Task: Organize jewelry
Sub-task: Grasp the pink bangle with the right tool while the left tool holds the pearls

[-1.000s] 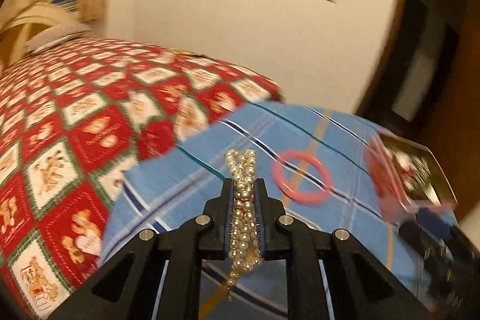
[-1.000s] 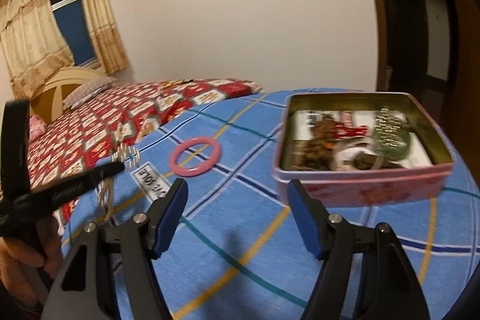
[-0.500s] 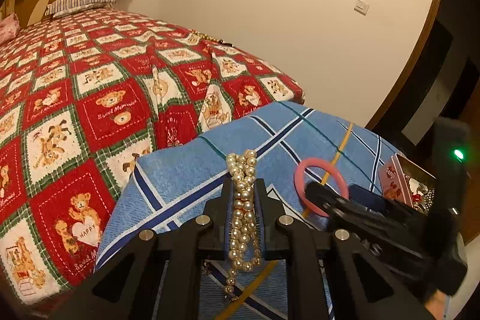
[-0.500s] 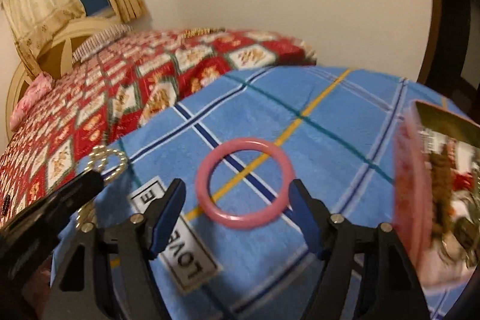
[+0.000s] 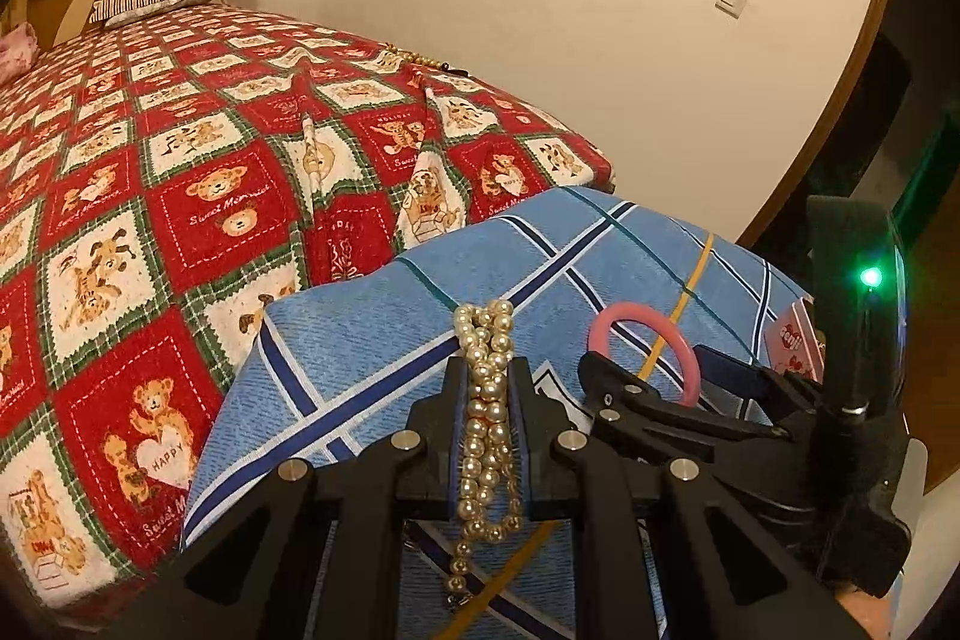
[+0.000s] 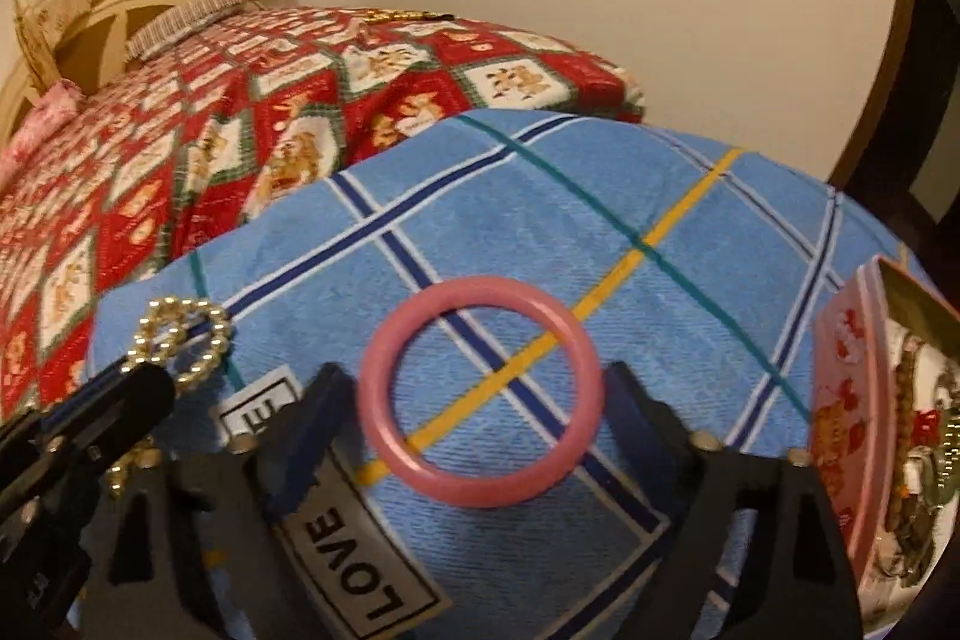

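The right claw [image 6: 480, 394], jaws just spreading, straddles the pink bangle [image 6: 480, 391] without touching it and should lower squarely before pinching, while the left claw [image 5: 487, 388] pinches the pearl strand [image 5: 483, 412].

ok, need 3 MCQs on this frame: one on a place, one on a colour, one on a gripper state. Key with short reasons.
1. Where is the pink bangle?
A. inside the tin
B. flat on the blue plaid cloth, between the right gripper's open fingers
C. on the red quilt

2. What colour is the stripe crossing under the bangle?
A. yellow
B. purple
C. white only

3. What is the left gripper doing?
A. open and empty
B. shut on the bangle
C. shut on the pearl necklace

Key:
1 B: the bangle lies on the blue plaid cloth, with the right gripper open either side and its jaws having just been opening; the tin stands off to the right.
2 A: a yellow stripe runs through the ring.
3 C: the pearl necklace is pinched between its fingers.
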The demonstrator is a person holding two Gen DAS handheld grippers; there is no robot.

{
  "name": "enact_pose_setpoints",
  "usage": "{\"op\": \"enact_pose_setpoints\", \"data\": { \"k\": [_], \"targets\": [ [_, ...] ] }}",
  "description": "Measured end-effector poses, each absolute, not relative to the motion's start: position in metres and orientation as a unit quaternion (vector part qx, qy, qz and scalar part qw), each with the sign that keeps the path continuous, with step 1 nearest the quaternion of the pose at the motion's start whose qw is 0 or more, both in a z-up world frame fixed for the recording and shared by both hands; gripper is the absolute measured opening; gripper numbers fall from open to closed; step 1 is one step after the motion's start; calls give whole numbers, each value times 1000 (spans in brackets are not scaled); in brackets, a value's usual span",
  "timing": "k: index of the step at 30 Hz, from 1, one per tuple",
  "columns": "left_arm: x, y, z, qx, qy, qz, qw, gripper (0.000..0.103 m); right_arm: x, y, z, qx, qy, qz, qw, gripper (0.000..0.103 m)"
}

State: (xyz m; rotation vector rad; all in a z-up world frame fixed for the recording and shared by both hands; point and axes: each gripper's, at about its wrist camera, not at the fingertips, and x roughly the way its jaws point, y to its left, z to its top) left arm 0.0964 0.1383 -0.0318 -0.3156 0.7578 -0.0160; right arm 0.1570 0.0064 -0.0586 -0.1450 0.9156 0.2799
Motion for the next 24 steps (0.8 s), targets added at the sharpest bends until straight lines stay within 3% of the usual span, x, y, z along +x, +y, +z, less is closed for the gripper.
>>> {"op": "enact_pose_setpoints", "data": {
  "k": [8,17,24],
  "targets": [
    [94,136,-29,-144,360,-6,922,12,146,-5,-55,-46,432,151,888,83],
    [80,121,-16,-106,326,4,939,12,87,-41,-24,26,329,154,931,83],
    [64,99,-12,-100,309,-12,946,12,64,-54,-18,18,305,131,943,83]
  ]
}}
